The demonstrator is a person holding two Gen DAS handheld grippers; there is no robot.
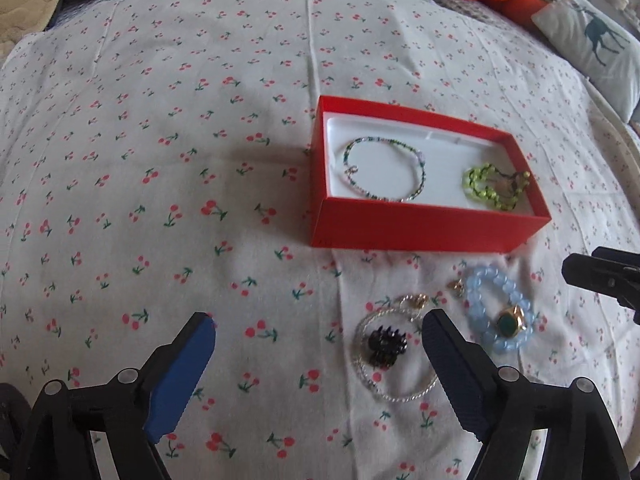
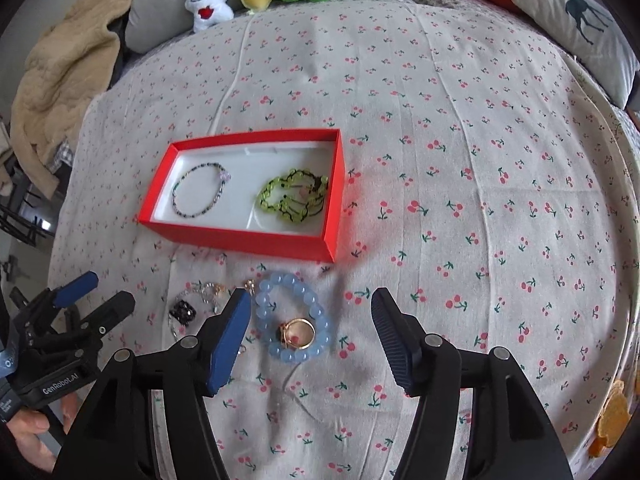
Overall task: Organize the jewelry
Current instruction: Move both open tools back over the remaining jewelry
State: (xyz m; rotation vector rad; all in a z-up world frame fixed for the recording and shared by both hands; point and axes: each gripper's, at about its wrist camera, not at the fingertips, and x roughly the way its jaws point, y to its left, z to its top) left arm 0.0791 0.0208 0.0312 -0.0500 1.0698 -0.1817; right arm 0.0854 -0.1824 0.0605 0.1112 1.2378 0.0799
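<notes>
On the cherry-print bedspread [image 2: 460,128], going left to right in the right wrist view, the left gripper [image 2: 96,292] hangs at the far left with its jaws spread and nothing between them, so the first risk is that it drifts across the loose pieces and drags them. Just right of it lie the small black hair claw [image 2: 183,311] and the pearly chain bracelet [image 1: 394,360], the claw resting inside the chain's loop; a pinch aimed at one could catch both, and the thin chain may slip off flat pads or sink into the soft cloth. Behind them sits the red box [image 2: 240,236], already holding the thin beaded bracelet [image 2: 200,194] on its left and the green beaded bracelet [image 2: 292,198] on its right; it looks light, so a nudge against its wall could probably slide it or tip the contents. Next comes the blue bead bracelet [image 2: 296,316] with the gold ring [image 2: 297,333] lying inside its circle, both on the cloth in front of the box. The right gripper [image 2: 310,336] hovers above them, jaws fairly wide and empty, one pad near the bracelet's left edge. Closing here could trap the ring with the beads or flick it away, and round beads may roll out of the grip.
</notes>
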